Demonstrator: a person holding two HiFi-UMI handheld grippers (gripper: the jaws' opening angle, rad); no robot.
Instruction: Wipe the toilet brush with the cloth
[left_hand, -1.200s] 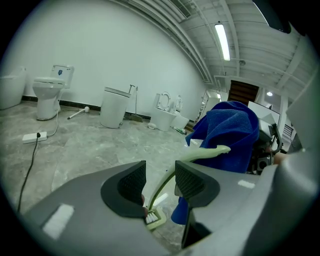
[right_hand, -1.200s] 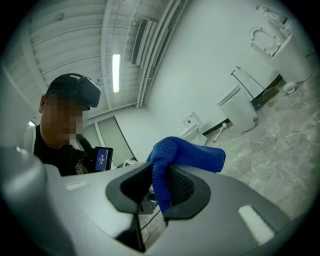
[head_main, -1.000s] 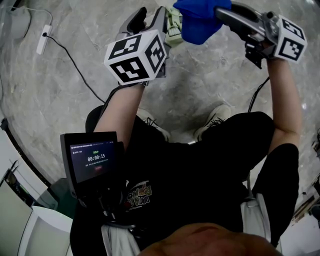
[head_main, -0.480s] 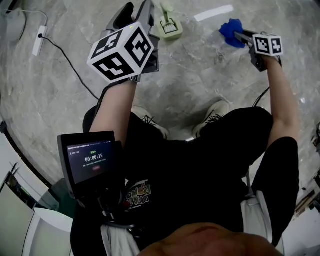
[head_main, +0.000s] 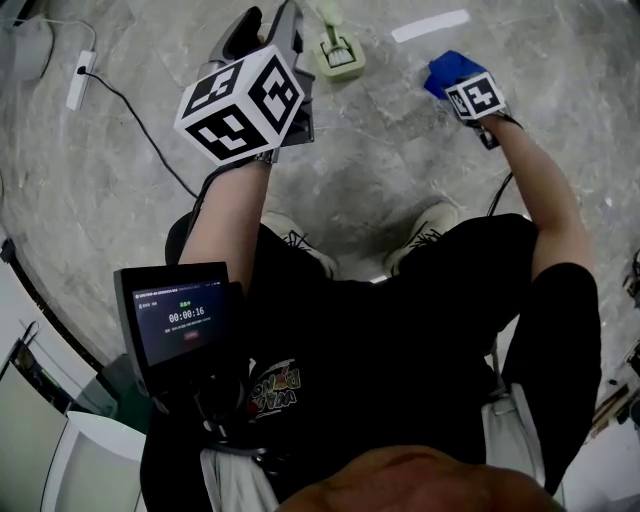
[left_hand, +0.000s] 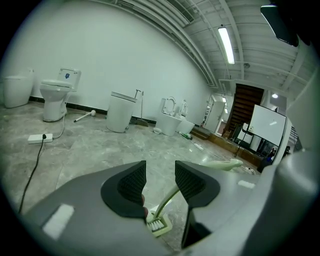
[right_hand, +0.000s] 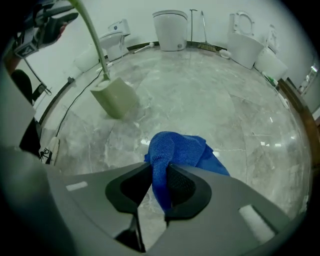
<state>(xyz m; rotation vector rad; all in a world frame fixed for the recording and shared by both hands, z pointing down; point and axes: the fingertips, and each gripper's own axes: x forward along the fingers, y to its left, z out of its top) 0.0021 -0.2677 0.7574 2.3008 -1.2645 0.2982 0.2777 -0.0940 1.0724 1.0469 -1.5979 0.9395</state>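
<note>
In the head view, grey marble floor (head_main: 400, 170) lies open ahead of the person's 2 shoes (head_main: 300, 245). A power strip (head_main: 80, 80) and its cable sit far left, and a white strip (head_main: 430, 25) lies near the top edge. The left gripper (head_main: 270, 28) is raised at the left, and the pale green head of the toilet brush (head_main: 340, 57) is just right of its tips. The right gripper (head_main: 458, 85) sits lower at the right and points steeply down, with the blue cloth (head_main: 448, 68) bunched at its tip, well apart from the brush. In the left gripper view, the floor (left_hand: 100, 150) runs clear to a white wall (left_hand: 125, 60) lined with toilets (left_hand: 55, 95). The left gripper (left_hand: 160, 175) has its 2 jaws plainly apart. The toilet brush (left_hand: 159, 224) shows through the gap, white bristles lowest. Its thin handle slants up close to the right pad and passes behind that jaw, and neither pad visibly clamps it. In the right gripper view, open floor (right_hand: 225, 110) curves away to more toilets (right_hand: 172, 22) along the wall. The right gripper (right_hand: 159, 182) has its jaws drawn close on 1 fold of the cloth (right_hand: 175, 147), and the rest bulges out beyond the tips. The brush (right_hand: 115, 97) stands off to the upper left, head low and handle rising out of frame. I cannot tell whether the head touches the floor.
</note>
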